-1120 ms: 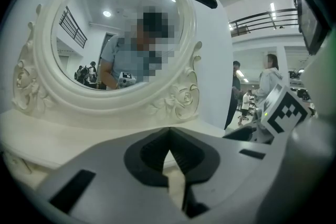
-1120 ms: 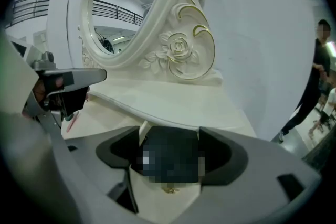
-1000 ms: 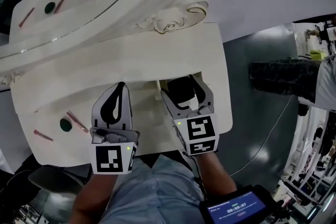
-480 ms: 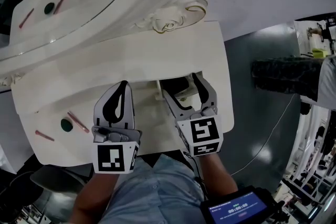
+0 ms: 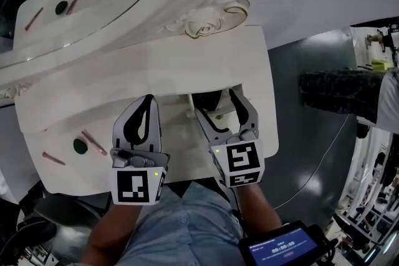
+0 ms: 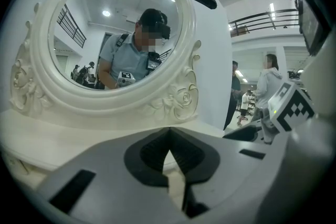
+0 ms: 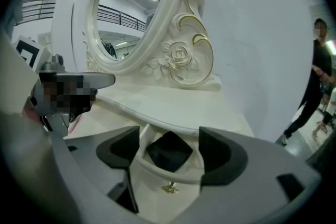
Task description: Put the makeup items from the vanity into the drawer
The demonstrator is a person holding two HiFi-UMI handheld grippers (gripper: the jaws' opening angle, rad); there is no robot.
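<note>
A dark green round compact (image 5: 79, 146) and two pink sticks (image 5: 93, 142) (image 5: 52, 159) lie on the cream vanity top (image 5: 156, 71), at its left end. My left gripper (image 5: 148, 100) (image 6: 168, 156) is shut with nothing in it, just right of those items. My right gripper (image 5: 213, 99) (image 7: 169, 153) stands open, its jaws on either side of a small drawer (image 5: 211, 101) that is pulled out from the vanity's front. In the right gripper view the drawer (image 7: 169, 150) shows a dark inside and a gold knob (image 7: 169, 188).
The oval mirror (image 5: 93, 3) in its carved frame (image 5: 206, 25) stands along the back of the vanity and reflects the makeup items. Grey floor lies to the right of the vanity, with a person (image 5: 340, 93) standing there.
My right gripper has shifted slightly to the right and towards me over the drawer. The left gripper and the makeup items have hardly moved.
</note>
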